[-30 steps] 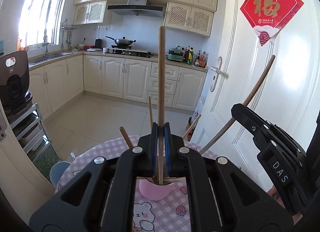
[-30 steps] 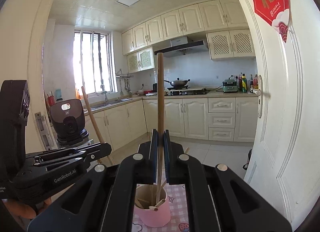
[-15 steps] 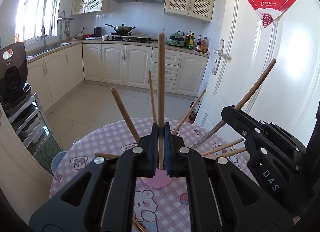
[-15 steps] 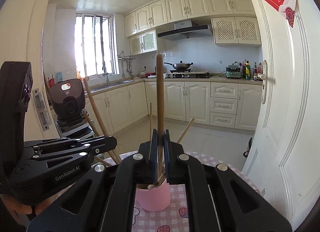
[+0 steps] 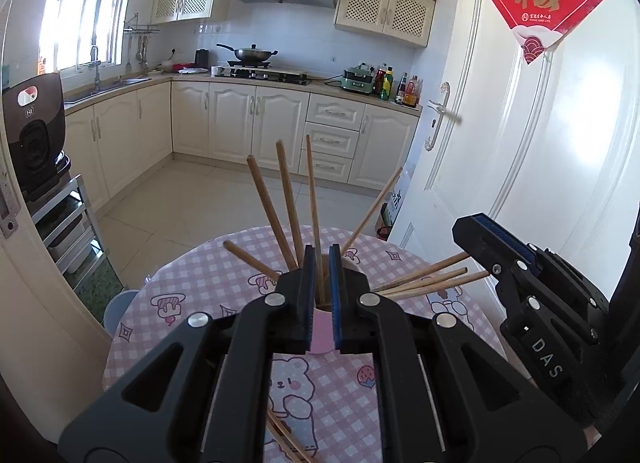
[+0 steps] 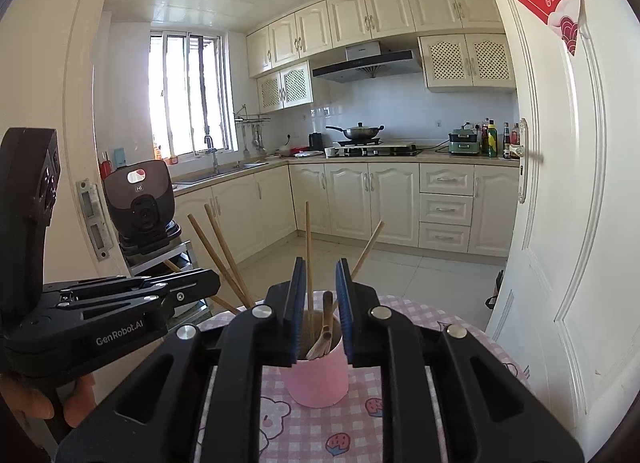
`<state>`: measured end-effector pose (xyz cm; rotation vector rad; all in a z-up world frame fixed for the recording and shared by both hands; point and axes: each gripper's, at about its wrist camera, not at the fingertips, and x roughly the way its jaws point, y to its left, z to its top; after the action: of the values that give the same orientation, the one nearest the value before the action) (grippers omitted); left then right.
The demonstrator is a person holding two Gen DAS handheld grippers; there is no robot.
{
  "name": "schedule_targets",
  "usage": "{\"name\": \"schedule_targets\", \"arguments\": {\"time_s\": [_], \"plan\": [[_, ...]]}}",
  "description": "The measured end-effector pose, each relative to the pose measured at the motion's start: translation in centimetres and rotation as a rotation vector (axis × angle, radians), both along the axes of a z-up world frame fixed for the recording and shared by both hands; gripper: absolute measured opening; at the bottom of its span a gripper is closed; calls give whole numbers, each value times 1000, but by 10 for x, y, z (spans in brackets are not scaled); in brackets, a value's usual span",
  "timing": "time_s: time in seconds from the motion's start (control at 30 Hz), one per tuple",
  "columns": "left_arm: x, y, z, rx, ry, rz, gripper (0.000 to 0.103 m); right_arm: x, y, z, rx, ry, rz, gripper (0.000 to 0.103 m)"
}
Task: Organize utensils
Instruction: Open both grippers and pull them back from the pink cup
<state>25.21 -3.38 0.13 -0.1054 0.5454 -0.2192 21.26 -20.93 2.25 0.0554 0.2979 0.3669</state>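
A pink cup (image 6: pixel 316 379) stands on the round table with the pink checked cloth (image 5: pixel 192 303). Several wooden chopsticks (image 5: pixel 268 207) fan out of it. My left gripper (image 5: pixel 322 295) is right over the cup (image 5: pixel 320 329). Its jaws are opening, and one upright chopstick (image 5: pixel 312 191) stands loose in the narrow gap. My right gripper (image 6: pixel 320 303) is also at the cup's rim with its jaws opening. A thin chopstick (image 6: pixel 308 247) stands free beside its left pad. Each gripper shows in the other's view: the right one (image 5: pixel 468 239), the left one (image 6: pixel 216 283).
Loose chopsticks (image 5: pixel 288 439) lie on the cloth under my left gripper. A white door (image 5: pixel 520 143) is close on the right. A dark appliance (image 5: pixel 32 131) sits on a rack at the left, with a blue stool (image 5: pixel 120 303) beside the table. A hand (image 6: pixel 24 399) holds the left gripper.
Both grippers were shut on upright chopsticks; now both pairs of jaws have parted and those chopsticks have dropped into the cup. The left gripper has come down closer to the cup.
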Motion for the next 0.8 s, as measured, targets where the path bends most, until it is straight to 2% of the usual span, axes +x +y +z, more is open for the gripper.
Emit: {"name": "schedule_targets", "arguments": {"time_s": [0.03, 0.07, 0.1, 0.13, 0.2, 0.33, 0.6, 0.8], "plan": [[-4, 2, 0, 5, -2, 7, 13, -4, -1, 1, 1, -4, -1, 23], [-9, 4, 1, 9, -12, 15, 31, -9, -1, 3, 2, -9, -1, 24], [-17, 6, 2, 13, -29, 25, 58, -13, -1, 3, 3, -13, 0, 28], [-23, 7, 3, 20, -52, 38, 61, -17, -1, 4, 4, -18, 3, 30], [-37, 9, 6, 57, -92, 59, 61, -28, -1, 5, -1, -31, 1, 31], [-62, 12, 11, 71, -145, 77, 61, -46, 1, 5, 2, -48, 4, 38], [-114, 30, 11, 93, -268, 155, 85, -81, 14, -4, -24, -76, 10, 50], [-138, 41, -2, 126, -309, 192, 92, -97, 25, -20, -59, -63, 26, 54]]}}
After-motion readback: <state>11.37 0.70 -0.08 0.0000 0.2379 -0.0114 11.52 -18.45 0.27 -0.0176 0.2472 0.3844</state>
